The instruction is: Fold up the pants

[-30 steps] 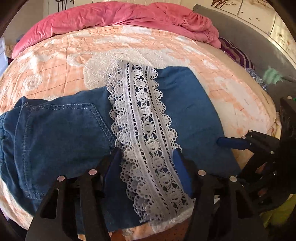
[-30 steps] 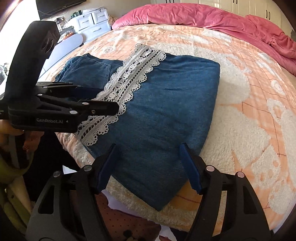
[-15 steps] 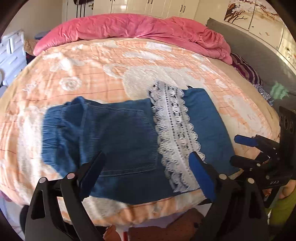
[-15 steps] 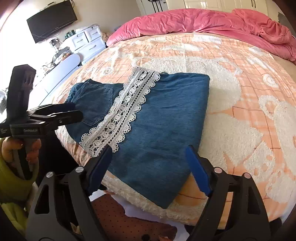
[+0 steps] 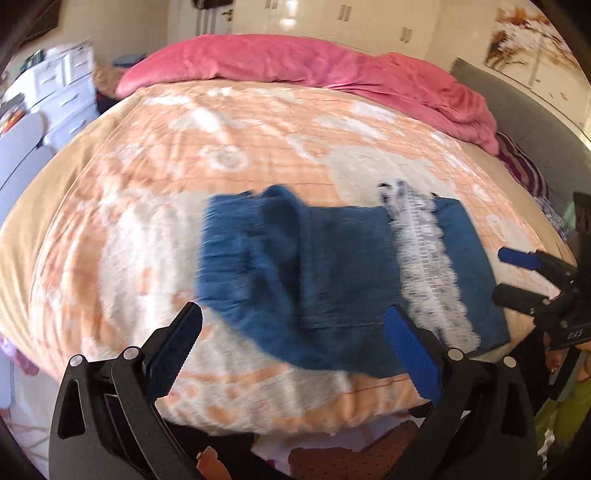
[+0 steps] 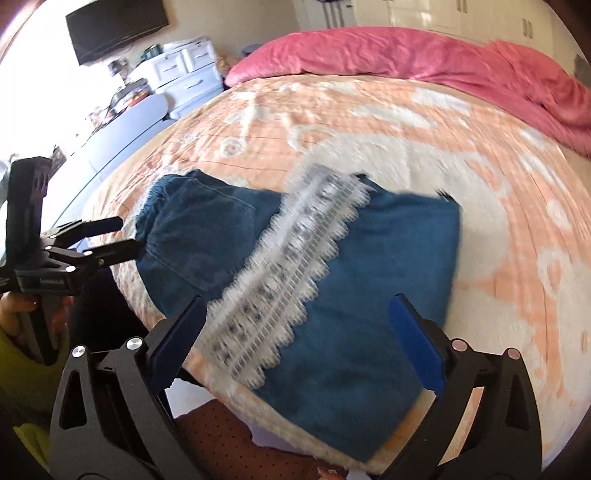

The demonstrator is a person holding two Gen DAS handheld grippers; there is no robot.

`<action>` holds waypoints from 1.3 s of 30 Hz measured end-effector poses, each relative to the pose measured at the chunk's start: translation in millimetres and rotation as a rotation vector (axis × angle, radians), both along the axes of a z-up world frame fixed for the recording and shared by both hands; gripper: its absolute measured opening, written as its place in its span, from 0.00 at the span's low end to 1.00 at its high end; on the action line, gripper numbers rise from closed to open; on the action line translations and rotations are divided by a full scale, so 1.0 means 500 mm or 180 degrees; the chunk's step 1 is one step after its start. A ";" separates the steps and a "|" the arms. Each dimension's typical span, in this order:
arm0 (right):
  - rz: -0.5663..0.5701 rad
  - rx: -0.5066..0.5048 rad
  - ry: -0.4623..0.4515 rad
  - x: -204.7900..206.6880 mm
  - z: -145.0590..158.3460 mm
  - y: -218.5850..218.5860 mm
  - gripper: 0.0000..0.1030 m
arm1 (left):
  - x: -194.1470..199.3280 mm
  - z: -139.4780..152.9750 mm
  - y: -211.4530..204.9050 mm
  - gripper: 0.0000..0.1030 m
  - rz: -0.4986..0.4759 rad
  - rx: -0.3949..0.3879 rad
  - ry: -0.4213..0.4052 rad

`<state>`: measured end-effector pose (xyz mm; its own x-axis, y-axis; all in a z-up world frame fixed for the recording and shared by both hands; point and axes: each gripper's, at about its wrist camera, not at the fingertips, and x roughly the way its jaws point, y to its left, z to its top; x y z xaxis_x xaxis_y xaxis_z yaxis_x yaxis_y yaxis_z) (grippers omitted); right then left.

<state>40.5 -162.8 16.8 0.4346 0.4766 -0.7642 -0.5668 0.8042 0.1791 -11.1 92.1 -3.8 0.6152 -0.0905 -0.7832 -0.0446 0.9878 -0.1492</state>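
The blue denim pants (image 5: 332, 266) lie folded flat near the front edge of the bed, with a white lace strip (image 5: 424, 258) across them. They also show in the right wrist view (image 6: 369, 295), lace strip (image 6: 288, 273) running diagonally. My left gripper (image 5: 291, 354) is open and empty, held back from the bed edge in front of the pants. My right gripper (image 6: 295, 339) is open and empty, also off the bed edge. The right gripper shows at the right of the left wrist view (image 5: 517, 273); the left gripper shows at the left of the right wrist view (image 6: 122, 236).
The bed has an orange and white patterned blanket (image 5: 221, 147) and a pink duvet (image 5: 295, 59) bunched along the far side. White drawers (image 6: 184, 70) and a wall television (image 6: 118, 26) stand to the left. A grey headboard (image 5: 517, 110) is at the right.
Both grippers have pulled back and up from the pants toward the front of the bed. The pants look smaller and farther away. Both grippers stay open.
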 end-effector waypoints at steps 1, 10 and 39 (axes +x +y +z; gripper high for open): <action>0.0039 -0.0021 -0.0020 0.004 0.005 0.013 0.91 | -0.003 -0.005 0.010 0.96 0.0046 -0.0008 0.0027; 0.0438 -0.0163 -0.0110 0.057 0.039 0.141 0.91 | -0.017 -0.022 0.062 0.96 0.0251 -0.0152 0.0067; 0.1697 -0.0302 0.0587 0.186 -0.058 0.452 0.29 | 0.024 -0.104 0.065 0.96 0.0374 -0.1063 -0.0083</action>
